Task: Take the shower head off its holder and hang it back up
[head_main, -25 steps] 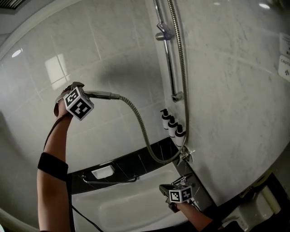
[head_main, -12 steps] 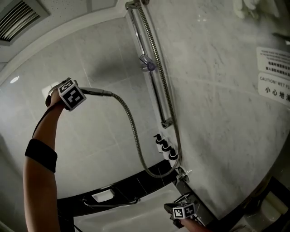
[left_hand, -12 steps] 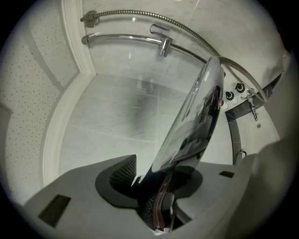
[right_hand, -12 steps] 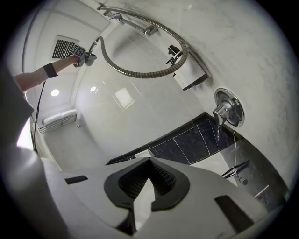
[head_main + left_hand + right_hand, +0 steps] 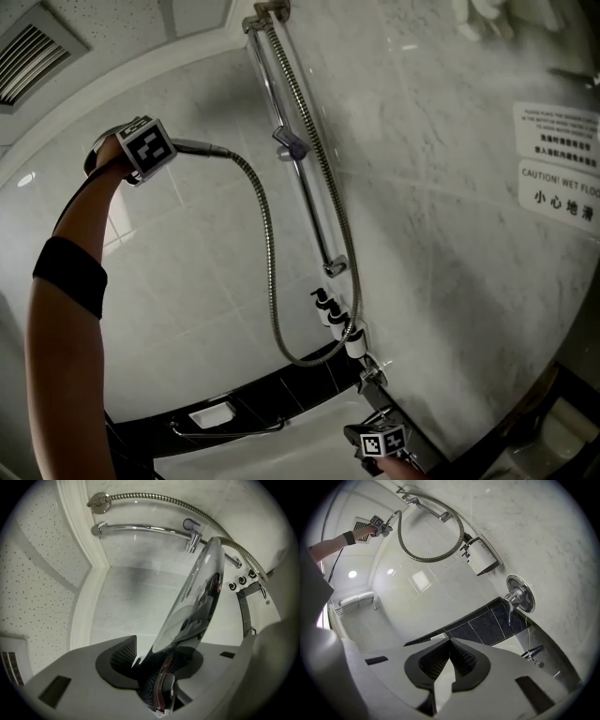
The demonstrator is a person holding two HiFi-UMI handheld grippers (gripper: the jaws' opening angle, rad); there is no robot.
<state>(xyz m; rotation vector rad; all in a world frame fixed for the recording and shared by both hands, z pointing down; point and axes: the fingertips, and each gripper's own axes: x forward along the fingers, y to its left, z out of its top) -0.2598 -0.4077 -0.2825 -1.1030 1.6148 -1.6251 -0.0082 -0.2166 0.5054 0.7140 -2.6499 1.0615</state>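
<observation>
My left gripper (image 5: pixel 141 150) is raised high at the upper left, shut on the chrome shower head (image 5: pixel 202 148), whose handle points right toward the rail. In the left gripper view the head's shiny face (image 5: pixel 192 602) stands between the jaws of the left gripper (image 5: pixel 164 667). The empty holder (image 5: pixel 291 145) sits on the slide rail (image 5: pixel 309 206), to the right of the head and apart from it. The metal hose (image 5: pixel 270 300) loops down to the tap. My right gripper (image 5: pixel 380 441) is low at the bottom edge, and its jaws (image 5: pixel 447 656) are shut on nothing.
Soap dispensers (image 5: pixel 336 323) hang on the wall below the rail, above the tap fitting (image 5: pixel 373 375). A mixer handle (image 5: pixel 518 597) juts from the marble wall. A soap dish (image 5: pixel 211 414) and grab bar sit on the dark tub ledge. A ceiling vent (image 5: pixel 37 56) is overhead.
My left gripper has risen with the shower head to about the holder's height, drawing the hose up. The head view has tilted upward. The right gripper stays low near the tap.
</observation>
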